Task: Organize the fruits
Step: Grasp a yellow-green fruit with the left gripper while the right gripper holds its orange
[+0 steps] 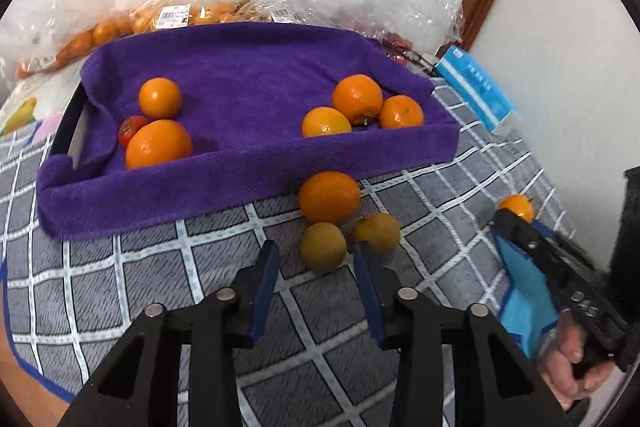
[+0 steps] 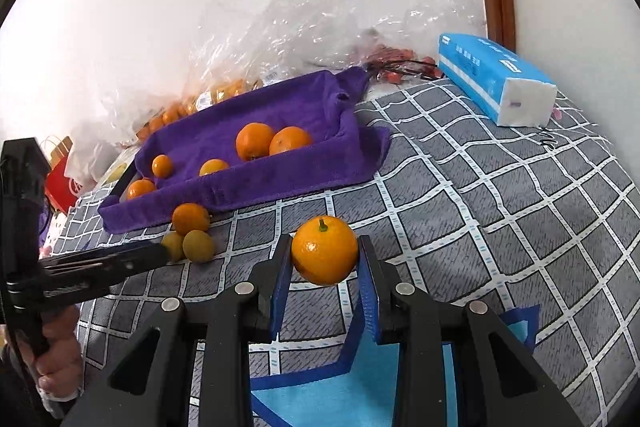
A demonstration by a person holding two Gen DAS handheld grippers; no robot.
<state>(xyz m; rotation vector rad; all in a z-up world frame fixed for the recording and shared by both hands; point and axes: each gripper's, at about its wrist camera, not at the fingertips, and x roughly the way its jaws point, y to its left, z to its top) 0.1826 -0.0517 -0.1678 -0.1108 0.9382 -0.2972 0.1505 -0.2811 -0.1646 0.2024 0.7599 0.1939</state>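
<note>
A tray lined with a purple towel (image 1: 240, 67) holds several oranges: two on the left (image 1: 158, 143) beside a small red fruit (image 1: 132, 129), and three on the right (image 1: 356, 99). On the checked cloth in front lie one orange (image 1: 329, 197) and two yellowish fruits (image 1: 323, 245) (image 1: 378, 231). My left gripper (image 1: 314, 247) stands open. Its tips flank the nearer yellowish fruit without pressing on it. My right gripper (image 2: 325, 247) is shut on a stemmed orange (image 2: 324, 253), held above the cloth.
Clear plastic bags of small oranges (image 1: 192, 15) pile up behind the tray against the wall. A blue tissue pack (image 2: 492, 79) lies at the back right. A blue bag (image 2: 360, 387) lies under my right gripper. A person's hand (image 1: 576, 359) holds the right tool.
</note>
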